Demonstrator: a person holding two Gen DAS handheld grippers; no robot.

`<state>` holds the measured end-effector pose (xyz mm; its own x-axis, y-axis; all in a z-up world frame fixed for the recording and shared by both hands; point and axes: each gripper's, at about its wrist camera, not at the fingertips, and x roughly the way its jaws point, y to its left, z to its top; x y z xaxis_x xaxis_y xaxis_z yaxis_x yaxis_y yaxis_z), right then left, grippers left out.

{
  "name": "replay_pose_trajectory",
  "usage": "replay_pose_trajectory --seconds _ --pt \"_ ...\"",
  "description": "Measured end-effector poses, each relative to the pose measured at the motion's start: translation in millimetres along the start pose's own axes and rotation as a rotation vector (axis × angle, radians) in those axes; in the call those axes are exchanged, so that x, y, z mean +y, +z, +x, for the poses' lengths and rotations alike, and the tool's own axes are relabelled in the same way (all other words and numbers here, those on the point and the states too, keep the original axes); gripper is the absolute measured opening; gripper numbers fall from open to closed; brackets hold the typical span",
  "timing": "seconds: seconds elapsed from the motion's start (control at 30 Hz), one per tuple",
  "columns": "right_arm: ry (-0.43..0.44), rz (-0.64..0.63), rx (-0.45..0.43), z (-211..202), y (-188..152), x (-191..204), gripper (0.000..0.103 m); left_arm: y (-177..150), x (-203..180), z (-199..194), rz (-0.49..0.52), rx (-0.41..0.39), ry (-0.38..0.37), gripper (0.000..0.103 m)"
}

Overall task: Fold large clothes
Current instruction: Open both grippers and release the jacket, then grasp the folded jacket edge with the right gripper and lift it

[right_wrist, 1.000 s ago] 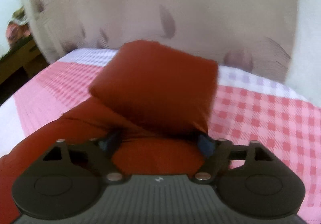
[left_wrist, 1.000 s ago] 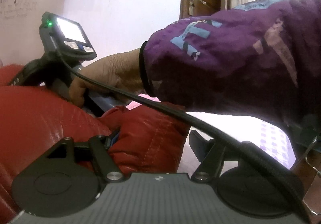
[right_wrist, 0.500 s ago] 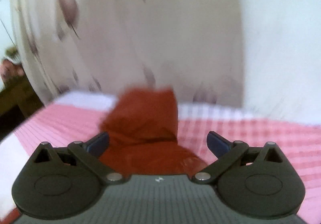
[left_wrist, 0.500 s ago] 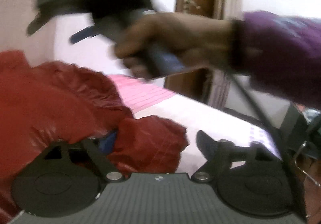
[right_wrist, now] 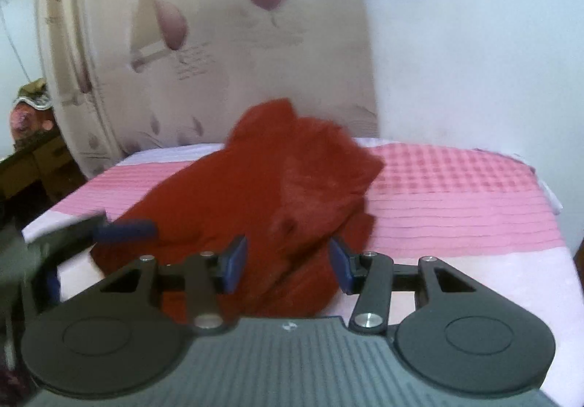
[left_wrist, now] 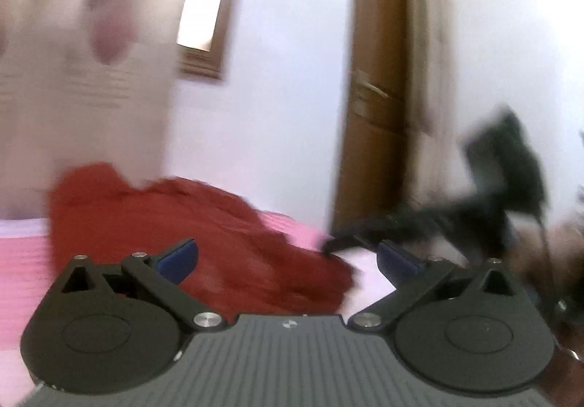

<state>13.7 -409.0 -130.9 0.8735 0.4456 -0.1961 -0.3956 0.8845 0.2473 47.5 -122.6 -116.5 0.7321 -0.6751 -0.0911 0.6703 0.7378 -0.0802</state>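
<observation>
A red padded jacket (right_wrist: 292, 181) lies bunched and partly folded on the bed; the left wrist view shows the jacket (left_wrist: 182, 224) too. My right gripper (right_wrist: 288, 263) hovers just short of the jacket, its jaws closing. The blue pads stand apart and the fabric only shows through the gap, not pinched. My left gripper (left_wrist: 288, 257) is wide and still opening, with no fabric between its pads; the jacket lies beyond it. Its blurred form, the left gripper (right_wrist: 87, 254), shows at the left edge of the right wrist view. A blurred black right gripper (left_wrist: 335, 241) crosses the right of the left wrist view.
The bed carries a pink checked sheet (right_wrist: 456, 195) with a white border toward me. A pale patterned curtain (right_wrist: 219, 42) hangs behind the bed. A brown door (left_wrist: 372, 115) stands at the right, and a dark wooden cabinet (right_wrist: 33, 166) at the far left.
Both grippers have pulled back from the jacket. The left one let go of the red fabric and spread wide. The right one opened, then narrowed, and its hand swept from upper left to the right.
</observation>
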Motion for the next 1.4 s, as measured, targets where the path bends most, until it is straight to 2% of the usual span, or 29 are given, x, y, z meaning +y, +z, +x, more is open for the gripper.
replay_pose_trajectory --seconds 0.03,0.1,0.2,0.27,0.33,0.5,0.63,0.7,0.8,0.87,0.9,1.07,1.17,1.23,1.3,1.4 --pt "-0.011 -0.003 -0.009 0.3 -2.5 3.6 0.043 2.0 9.0 0.7 -0.020 0.023 0.037 0.101" --pt "-0.030 0.022 -0.009 7.9 -7.4 4.3 0.033 -0.1 29.3 5.0 -0.062 0.106 0.098 0.080" --pt "-0.082 0.072 0.048 24.3 -23.0 -3.3 0.032 -5.5 47.1 4.5 -0.088 0.125 0.148 0.078" --pt "-0.088 0.126 0.092 35.9 -41.9 -11.3 0.032 -9.3 47.8 6.3 -0.065 0.140 0.155 0.083" --pt "-0.073 0.198 0.100 40.9 -60.5 -18.5 0.032 -13.2 52.8 11.0 -0.066 0.149 0.156 0.085" --pt "-0.053 0.233 0.113 51.8 -73.8 -13.2 0.032 -20.9 60.9 11.4 -0.072 0.173 0.177 0.102" --pt "-0.035 0.251 0.127 50.2 -70.3 -19.9 0.036 -13.4 59.0 28.3 -0.002 0.223 0.204 0.103" --pt "-0.014 0.284 0.137 49.2 -71.3 -22.2 0.037 -13.6 59.8 28.6 -0.004 0.231 0.208 0.103" --pt "-0.017 0.309 0.136 47.7 -71.7 -29.0 0.056 -11.6 62.3 29.7 -0.011 0.250 0.208 0.103" --pt "-0.005 0.312 0.140 46.5 -71.4 -33.7 0.060 -10.5 62.7 29.8 -0.009 0.263 0.212 0.103" --pt "-0.005 0.315 0.141 47.3 -69.9 -34.5 0.066 -10.1 62.3 30.2 -0.004 0.269 0.215 0.103" --pt "0.020 0.377 0.113 44.7 -71.8 -44.9 0.075 -8.6 62.1 31.8 -0.005 0.279 0.224 0.103" --pt "0.056 0.451 0.062 37.9 -75.7 -53.3 0.078 -7.7 61.7 32.6 0.001 0.287 0.227 0.103" --pt "0.066 0.479 0.037 35.8 -74.9 -55.7 0.092 -7.2 61.9 32.8 0.002 0.290 0.226 0.103" --pt "0.073 0.492 0.027 37.2 -72.3 -57.0 0.100 -7.0 61.6 33.3 0.002 0.292 0.228 0.103" --pt "0.085 0.497 0.022 42.6 -66.2 -56.4 0.102 -6.9 61.0 33.5 0.002 0.293 0.230 0.103"
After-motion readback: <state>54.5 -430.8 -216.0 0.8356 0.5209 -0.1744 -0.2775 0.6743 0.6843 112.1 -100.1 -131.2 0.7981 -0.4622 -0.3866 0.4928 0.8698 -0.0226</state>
